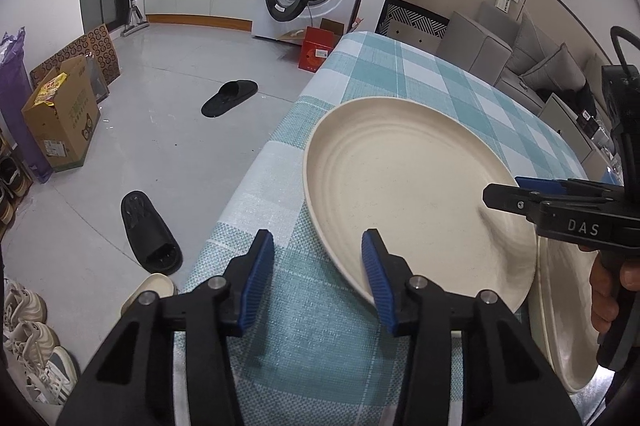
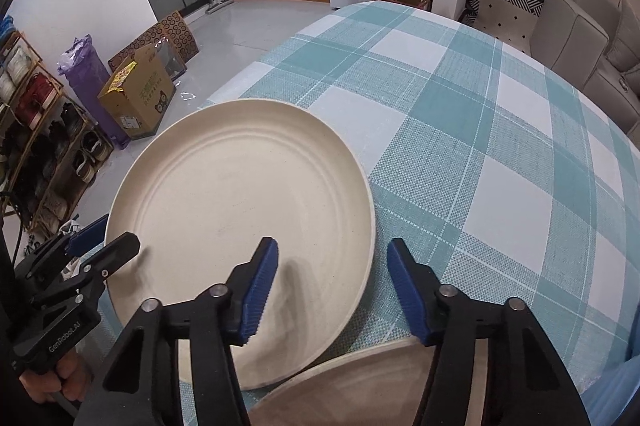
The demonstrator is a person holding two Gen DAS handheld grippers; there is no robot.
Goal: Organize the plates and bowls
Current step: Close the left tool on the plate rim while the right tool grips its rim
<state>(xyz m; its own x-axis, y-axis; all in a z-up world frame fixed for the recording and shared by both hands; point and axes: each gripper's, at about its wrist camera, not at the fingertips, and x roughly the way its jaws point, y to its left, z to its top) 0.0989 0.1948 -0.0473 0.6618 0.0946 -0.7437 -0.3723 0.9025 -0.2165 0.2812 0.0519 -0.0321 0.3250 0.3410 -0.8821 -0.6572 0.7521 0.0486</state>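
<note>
I have both claws straddling the rim of the cream plate [image 2: 240,222], which lies flat near the table's [image 2: 500,153] left edge, close to the near corner. From the left gripper [image 1: 318,280] the plate lies ahead and to the right: its right pad sits over the plate's near-left rim while the left pad hangs over bare tablecloth [image 1: 280,338], so the rim runs between the jaws. The right gripper [image 2: 332,286] mirrors this from the other side, left pad above the plate's inside, right pad outside over the cloth. Both sets of jaws stand part-way apart; I see no pad pressing the rim yet, so I judge neither is gripping. A round plate has no long axis, so what matters is that each rim section passes squarely between the pads. Both hands are about equally near.

A second cream plate [image 2: 360,390] sits at the near edge, with the first plate's near rim apparently over it, though I cannot tell whether they touch. It is cut off by the frame and masked by the right claw. I cannot make out how far the pads reach below the rim.
</note>
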